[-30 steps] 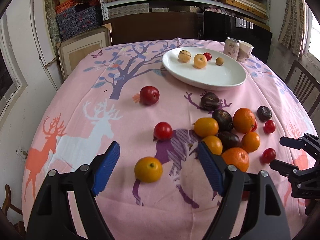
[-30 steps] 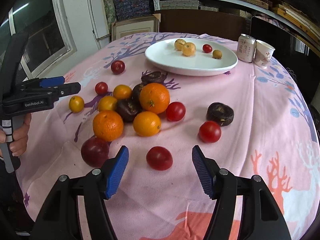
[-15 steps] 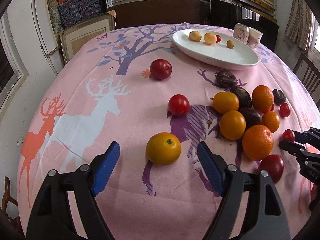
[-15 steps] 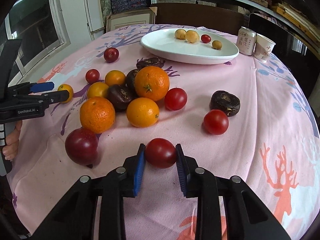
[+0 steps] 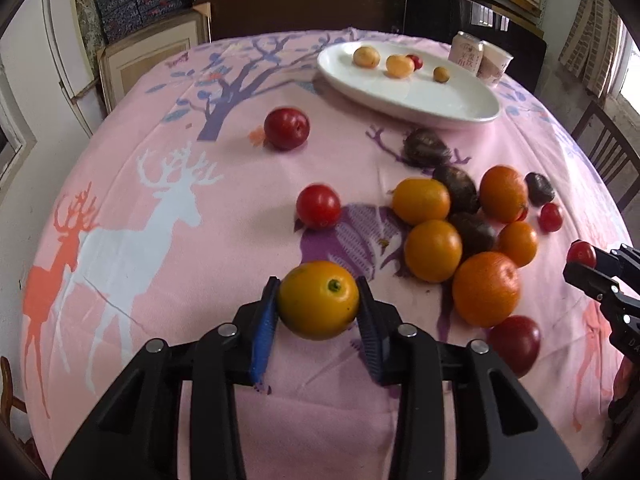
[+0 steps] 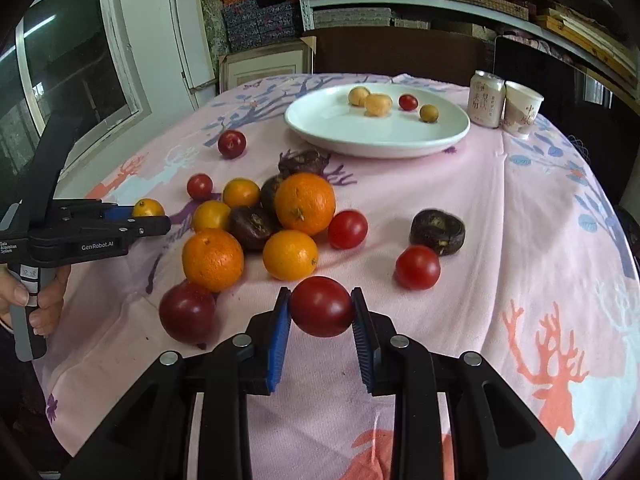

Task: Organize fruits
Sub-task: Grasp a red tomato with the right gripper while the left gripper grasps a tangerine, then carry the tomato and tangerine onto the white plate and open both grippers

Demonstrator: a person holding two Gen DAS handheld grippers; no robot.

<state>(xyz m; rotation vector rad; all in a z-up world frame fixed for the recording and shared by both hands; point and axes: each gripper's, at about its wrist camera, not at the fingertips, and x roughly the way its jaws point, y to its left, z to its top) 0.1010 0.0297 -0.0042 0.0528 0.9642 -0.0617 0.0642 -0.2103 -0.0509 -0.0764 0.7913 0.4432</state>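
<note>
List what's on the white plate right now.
On the white plate: two pale yellow fruits, one small red fruit, one small yellow-brown fruit, all at its far side. Nothing covers the rest.

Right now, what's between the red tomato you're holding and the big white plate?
In the right wrist view, another tomato sits between the held tomato and the plate; otherwise bare pink tablecloth.

Glossy white plate [image 6: 376,140] on a matt, soft cloth tablecloth [image 6: 520,216].

Light: soft daylight, window [image 6: 76,68] far left | Shadows: faint, beside fruit | Glare: mild on plate [image 6: 320,128] | Distortion: strong fisheye, dark corners | Focus: sharp centrally
</note>
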